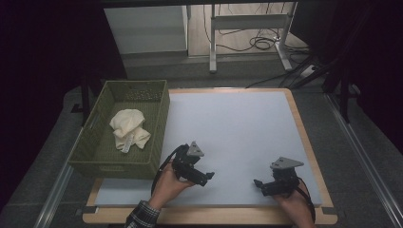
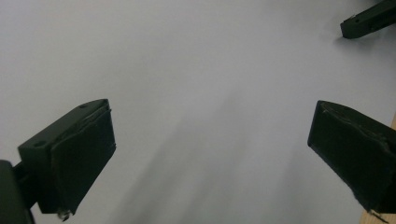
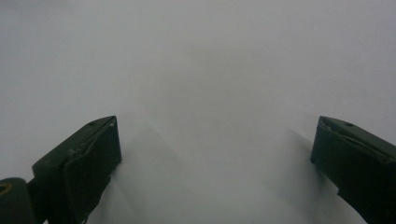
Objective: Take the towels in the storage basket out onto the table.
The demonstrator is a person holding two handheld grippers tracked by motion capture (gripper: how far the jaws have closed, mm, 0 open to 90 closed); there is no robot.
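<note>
Both grippers rest low over the white mat [image 1: 228, 128] near the table's front edge, each held by a hand. My left gripper [image 1: 205, 177] points right and my right gripper [image 1: 259, 184] points left, so the two face each other with a gap of bare mat between them. In the left gripper view the left gripper [image 2: 210, 116] is wide open with only mat between its jaws. The tip of the other gripper [image 2: 369, 21] shows at the top right there. The right gripper view has the right gripper [image 3: 217, 128] open as well, holding nothing.
A green woven basket [image 1: 159, 121] stands at the table's left side with a crumpled cream cloth [image 1: 128, 128] inside it. The table's wooden rim [image 1: 304, 137] frames the mat. Beyond the table are desk legs and cables on the floor.
</note>
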